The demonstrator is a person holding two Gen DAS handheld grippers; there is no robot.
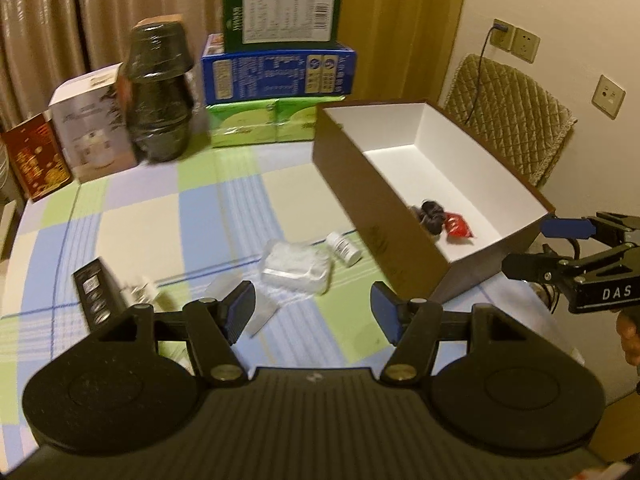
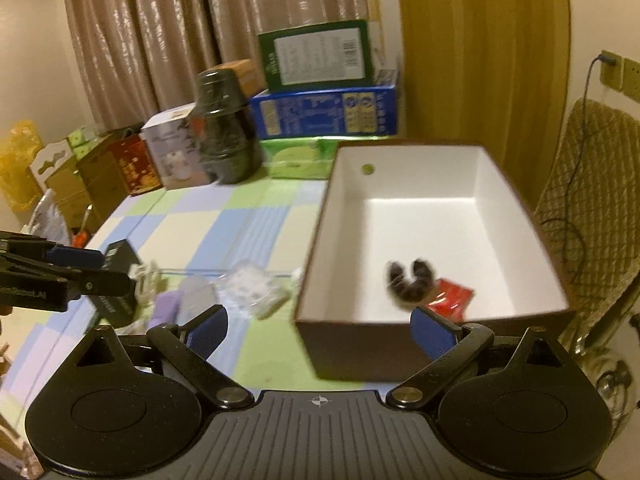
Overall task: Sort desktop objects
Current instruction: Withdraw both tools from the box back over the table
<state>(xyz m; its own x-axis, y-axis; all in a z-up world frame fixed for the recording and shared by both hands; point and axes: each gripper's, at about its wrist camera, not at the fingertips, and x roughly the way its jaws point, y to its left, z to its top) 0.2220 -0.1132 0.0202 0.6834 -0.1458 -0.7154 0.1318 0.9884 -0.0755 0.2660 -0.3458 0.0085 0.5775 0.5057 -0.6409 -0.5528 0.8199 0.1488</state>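
A brown cardboard box [image 1: 360,200] [image 2: 360,348] with a white inside stands on the right of the table. In it lie a dark hair scrunchie [image 1: 432,214] [image 2: 408,280] and a red packet [image 1: 458,226] [image 2: 450,298]. Left of the box lie a clear plastic packet [image 1: 296,268] [image 2: 252,284], a white pill bottle [image 1: 344,248], a small white bottle [image 1: 142,292] and a black box [image 1: 94,300] [image 2: 120,254]. My left gripper [image 1: 312,314] [image 2: 108,270] hangs open over the table near these items, holding nothing. My right gripper [image 2: 320,330] [image 1: 532,246] stands wide open at the box's near end, also with nothing in it.
Stacked cartons, green [image 1: 280,12], blue [image 1: 276,72] and light green [image 1: 260,122], line the table's far edge beside a black wrapped jar [image 1: 160,92] and gift boxes [image 1: 92,124]. A quilted chair [image 1: 512,120] and wall sockets stand right of the table. A checked cloth [image 1: 160,216] covers the table.
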